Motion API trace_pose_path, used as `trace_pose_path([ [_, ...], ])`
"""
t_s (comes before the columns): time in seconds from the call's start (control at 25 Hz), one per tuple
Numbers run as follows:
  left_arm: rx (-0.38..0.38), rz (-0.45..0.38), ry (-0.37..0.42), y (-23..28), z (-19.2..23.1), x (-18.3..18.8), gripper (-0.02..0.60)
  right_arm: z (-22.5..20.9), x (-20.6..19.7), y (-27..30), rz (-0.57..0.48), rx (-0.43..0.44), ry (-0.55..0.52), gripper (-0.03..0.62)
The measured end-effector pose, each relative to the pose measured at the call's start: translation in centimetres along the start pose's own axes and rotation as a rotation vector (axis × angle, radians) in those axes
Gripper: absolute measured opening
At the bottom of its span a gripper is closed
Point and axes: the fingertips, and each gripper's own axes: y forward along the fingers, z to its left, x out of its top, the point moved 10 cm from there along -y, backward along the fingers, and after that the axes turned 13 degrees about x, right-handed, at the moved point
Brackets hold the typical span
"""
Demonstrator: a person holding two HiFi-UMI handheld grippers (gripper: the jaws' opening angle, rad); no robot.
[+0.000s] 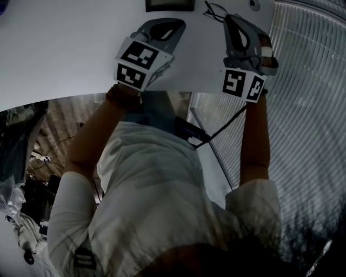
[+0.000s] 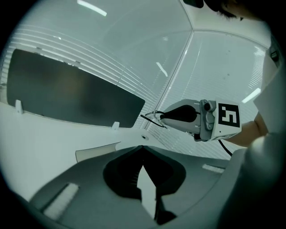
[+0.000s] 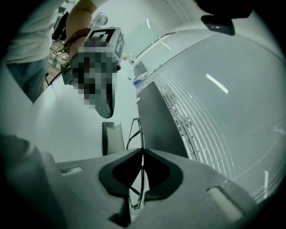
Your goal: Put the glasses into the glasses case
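My right gripper is shut on thin wire-framed glasses, held above the white table. In the right gripper view the glasses stick out edge-on past the closed jaw tips. The left gripper view shows the same grip from the side, with the glasses at the nose of the right gripper. My left gripper hovers to the left with its jaws shut and nothing between them. The glasses case lies on the table ahead, also seen as a pale flat shape and a dark box.
A dark panel stands at the table's far side against slatted blinds. A black cable hangs from the right gripper. The table's near edge runs just below both grippers. Clutter lies on the floor at the lower left.
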Motion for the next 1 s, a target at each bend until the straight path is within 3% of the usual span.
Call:
trace_pose_path([
  [0.4,0.110,0.007,-0.040,0.2,4.7,1.2,0.000,-2.1,2.9,5.7,-0.100,0.060,-0.095,0.015],
  [1.0,0.180,0.104,-0.096,0.9,9.7,-0.3,0.000,-1.3,4.2,12.0,-0.141,0.171,-0.123,0.015],
])
